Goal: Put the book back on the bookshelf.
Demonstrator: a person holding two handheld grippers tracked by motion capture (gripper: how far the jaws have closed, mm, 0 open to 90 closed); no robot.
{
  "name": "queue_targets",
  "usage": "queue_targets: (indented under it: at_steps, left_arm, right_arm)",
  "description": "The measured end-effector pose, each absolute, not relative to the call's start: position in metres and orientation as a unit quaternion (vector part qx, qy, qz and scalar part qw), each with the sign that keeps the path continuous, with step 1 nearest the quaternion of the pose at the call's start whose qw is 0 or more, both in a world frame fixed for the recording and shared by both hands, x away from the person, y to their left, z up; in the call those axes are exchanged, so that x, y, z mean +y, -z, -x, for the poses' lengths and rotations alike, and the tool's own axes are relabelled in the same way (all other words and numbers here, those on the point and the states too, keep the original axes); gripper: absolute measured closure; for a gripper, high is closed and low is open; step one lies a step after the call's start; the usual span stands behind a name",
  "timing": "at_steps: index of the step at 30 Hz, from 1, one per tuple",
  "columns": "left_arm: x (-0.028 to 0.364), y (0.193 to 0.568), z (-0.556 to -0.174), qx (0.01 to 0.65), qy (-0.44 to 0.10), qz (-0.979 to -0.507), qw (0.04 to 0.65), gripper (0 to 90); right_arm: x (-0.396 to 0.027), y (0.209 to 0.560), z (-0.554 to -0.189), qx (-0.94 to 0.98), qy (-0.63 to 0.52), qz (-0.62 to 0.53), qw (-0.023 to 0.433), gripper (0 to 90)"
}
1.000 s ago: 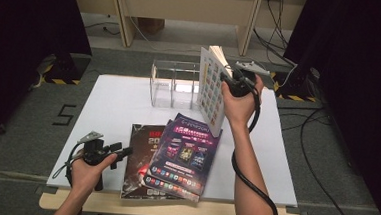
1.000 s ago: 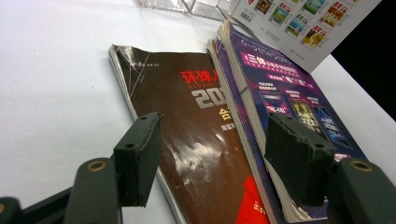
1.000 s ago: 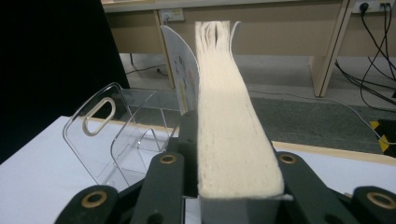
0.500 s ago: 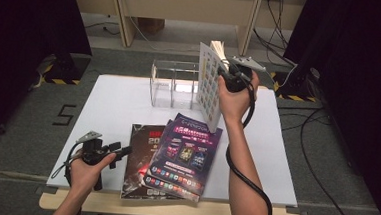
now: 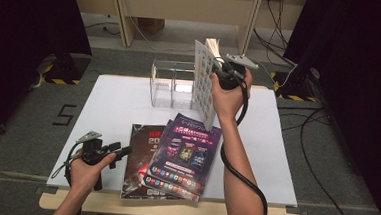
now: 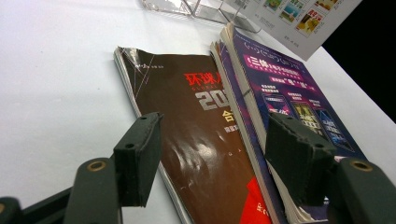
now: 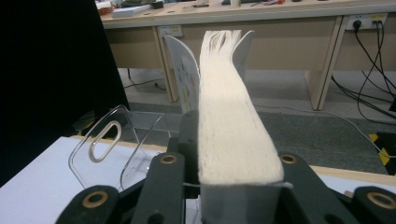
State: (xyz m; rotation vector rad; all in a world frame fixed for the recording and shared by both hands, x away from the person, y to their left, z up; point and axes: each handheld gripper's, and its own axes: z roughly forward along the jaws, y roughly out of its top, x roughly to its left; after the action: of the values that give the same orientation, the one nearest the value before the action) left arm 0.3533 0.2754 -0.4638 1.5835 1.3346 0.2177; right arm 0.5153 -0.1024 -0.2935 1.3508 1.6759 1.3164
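Note:
My right gripper (image 5: 220,72) is raised over the back of the table, shut on a thick white magazine (image 5: 205,86) with small coloured pictures on its cover. The magazine hangs upright beside a clear acrylic rack (image 5: 167,83). In the right gripper view its cream page edges (image 7: 229,121) fill the space between the jaws, with the rack (image 7: 107,140) to the left. A purple magazine (image 5: 185,155) lies overlapping a brown one (image 5: 138,154) at the front. My left gripper (image 5: 120,151) rests low at the front left, open (image 6: 215,140), its jaws straddling the brown cover (image 6: 196,121) without touching it.
The white table (image 5: 123,103) has bare room on its left half and far right. Desk legs and cables stand on the floor behind it. Dark curtains flank both sides.
My right gripper has carried the white magazine slightly to the left, closer to the acrylic rack. The left gripper and both lying magazines have stayed put.

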Motion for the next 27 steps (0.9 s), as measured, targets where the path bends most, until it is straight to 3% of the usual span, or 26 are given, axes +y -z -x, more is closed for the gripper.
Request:
queue_targets:
  at_steps: [27]
  left_arm:
    - [0.277,0.465,-0.354,0.556,-0.089,-0.654,0.505,35.8]
  right_arm:
    - [-0.099,0.302,-0.548,0.618,-0.489,-0.526,0.322,74.4]
